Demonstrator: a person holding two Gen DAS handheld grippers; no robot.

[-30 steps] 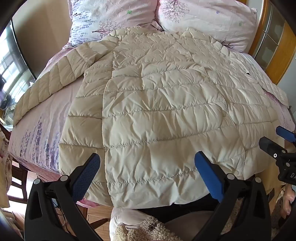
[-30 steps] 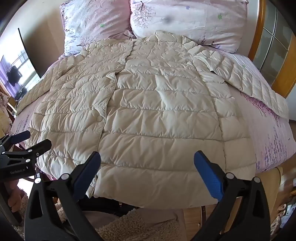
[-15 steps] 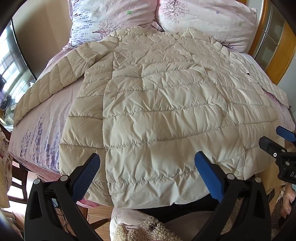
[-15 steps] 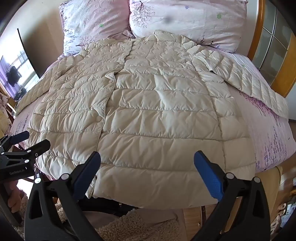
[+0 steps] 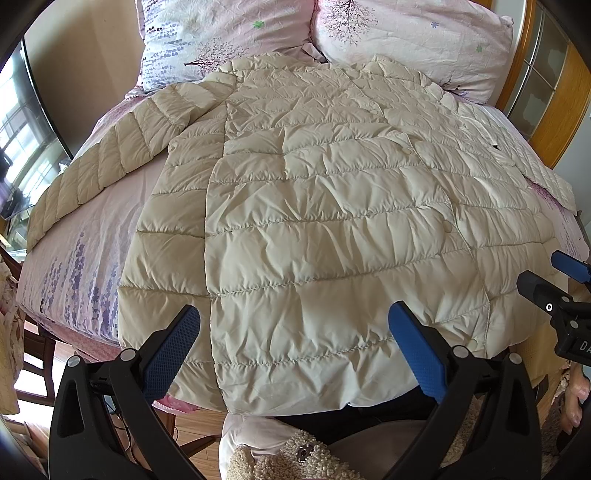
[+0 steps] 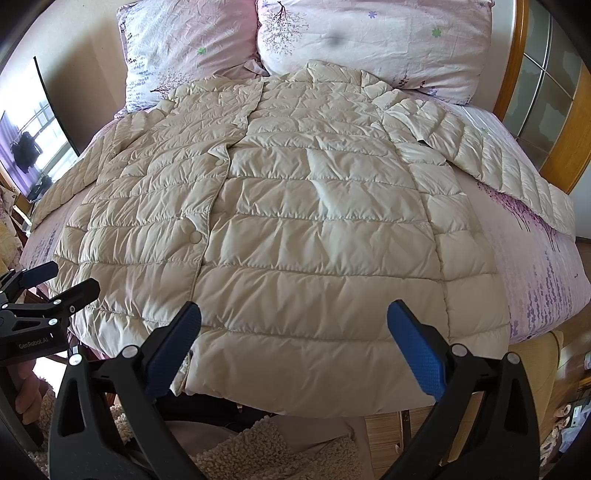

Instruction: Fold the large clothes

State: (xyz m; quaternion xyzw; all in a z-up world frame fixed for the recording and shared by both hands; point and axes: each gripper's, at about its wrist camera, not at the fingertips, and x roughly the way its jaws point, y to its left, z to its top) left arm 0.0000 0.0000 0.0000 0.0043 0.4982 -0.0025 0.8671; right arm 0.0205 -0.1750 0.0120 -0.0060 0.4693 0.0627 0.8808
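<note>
Left wrist view: the left gripper (image 5: pixel 293 332) hovers above the near hem of the coat (image 5: pixel 325 221), its blue pads (image 5: pixel 171 354) spread wide and holding nothing. The coat lies flat ahead of it, front up, collar at the far end by the pillows (image 5: pixel 406 33). One sleeve (image 5: pixel 107 166) stretches out to the far left of the tool over the pink sheet (image 5: pixel 74 266). The coat's hem overhangs the bed edge just below the fingers. At the right edge of this view the right gripper (image 5: pixel 554 280) shows side-on, near the hem corner, with part of a hand (image 5: pixel 576 398) below it. A fleecy garment (image 5: pixel 295 458) sits under the tool, close to the camera. A wooden headboard frame (image 5: pixel 554 110) stands far right, and a dark screen (image 5: pixel 29 147) far left.

Right wrist view: the right gripper (image 6: pixel 293 332) also hangs over the hem, fingers wide apart and empty. The coat (image 6: pixel 314 240) fills the bed ahead, its snap placket (image 6: pixel 195 238) running left of the tool's centre line. The other sleeve (image 6: pixel 498 166) lies out to the far right across the sheet (image 6: pixel 535 277). The left gripper (image 6: pixel 55 284) enters from the left edge, open, beside the hem's left corner. Two pillows (image 6: pixel 369 40) lie beyond the collar.
</note>
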